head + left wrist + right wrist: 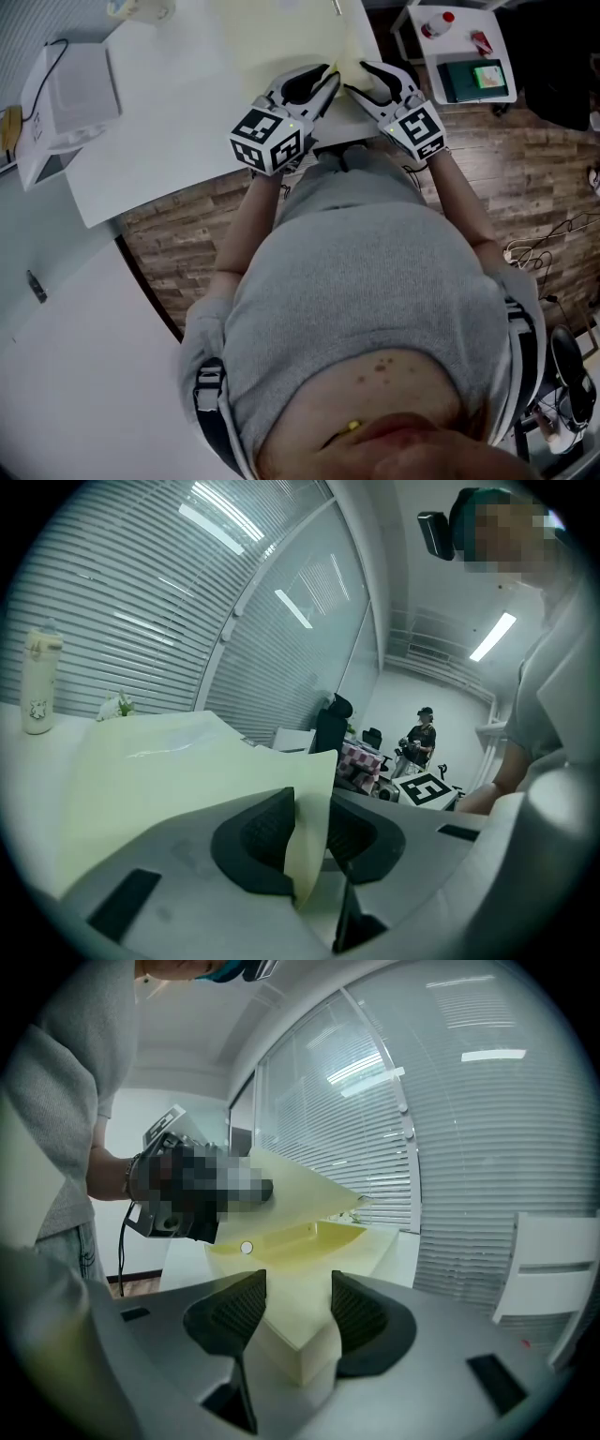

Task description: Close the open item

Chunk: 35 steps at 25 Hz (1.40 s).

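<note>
A pale yellow box (281, 37) sits on the white table (141, 141) in front of me, its lid (291, 1190) raised at a slant over the open tray (309, 1241). My left gripper (323, 84) is at the box's near edge; in its own view the thin lid (169, 771) runs between the pads, and the left gripper (314, 841) is shut on that flap. My right gripper (361, 80) is beside it. In its own view the right gripper (298, 1312) straddles the tray's near corner, with a pad against each side.
A cream bottle (37, 682) stands on the table beyond the box. A white device (70, 94) lies at the table's left end. A small side table (473, 66) stands to the right, with cables (539, 248) on the wood floor. A white chair (553, 1269) stands behind the table.
</note>
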Motion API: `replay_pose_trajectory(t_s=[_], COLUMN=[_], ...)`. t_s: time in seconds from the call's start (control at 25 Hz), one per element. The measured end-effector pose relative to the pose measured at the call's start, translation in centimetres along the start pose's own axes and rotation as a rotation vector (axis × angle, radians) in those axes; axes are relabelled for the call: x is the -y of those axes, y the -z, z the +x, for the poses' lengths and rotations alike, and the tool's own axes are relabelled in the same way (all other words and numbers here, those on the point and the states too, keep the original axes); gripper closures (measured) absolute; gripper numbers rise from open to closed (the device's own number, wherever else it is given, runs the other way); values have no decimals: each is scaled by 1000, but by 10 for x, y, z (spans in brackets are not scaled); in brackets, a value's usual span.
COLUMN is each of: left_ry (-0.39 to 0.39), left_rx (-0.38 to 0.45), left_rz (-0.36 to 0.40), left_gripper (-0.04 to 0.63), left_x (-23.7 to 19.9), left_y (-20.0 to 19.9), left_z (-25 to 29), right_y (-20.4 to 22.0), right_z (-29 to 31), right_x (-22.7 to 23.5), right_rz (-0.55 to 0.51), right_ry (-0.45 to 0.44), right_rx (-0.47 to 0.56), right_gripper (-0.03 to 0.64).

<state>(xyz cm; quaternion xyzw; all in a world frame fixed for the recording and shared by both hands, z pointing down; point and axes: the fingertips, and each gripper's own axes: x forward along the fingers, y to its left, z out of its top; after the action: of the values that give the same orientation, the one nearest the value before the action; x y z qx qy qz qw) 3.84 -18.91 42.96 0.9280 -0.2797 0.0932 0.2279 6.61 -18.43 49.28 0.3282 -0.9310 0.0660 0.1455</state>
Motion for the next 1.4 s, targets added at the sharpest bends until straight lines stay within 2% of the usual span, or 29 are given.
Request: replay_pose_trajectory(t_s=[0.64, 0.92, 1.16, 1.4], left_ry=[32, 42, 54, 67], left_rx=[-65, -132, -146, -210], left_rz=[-39, -61, -83, -109], left_gripper=[528, 527, 526, 525], left_x=[-4, -7, -7, -9], left_y=[18, 23, 24, 28], left_z=[15, 20, 23, 26], right_y=[0, 1, 1, 1], right_z=[-1, 0, 0, 0], right_x=[-1, 0, 0, 0], right_rz=[-4, -5, -5, -4], right_ry=[7, 11, 14, 13], right_rx=[5, 4, 7, 4], right_gripper=[349, 350, 349, 350])
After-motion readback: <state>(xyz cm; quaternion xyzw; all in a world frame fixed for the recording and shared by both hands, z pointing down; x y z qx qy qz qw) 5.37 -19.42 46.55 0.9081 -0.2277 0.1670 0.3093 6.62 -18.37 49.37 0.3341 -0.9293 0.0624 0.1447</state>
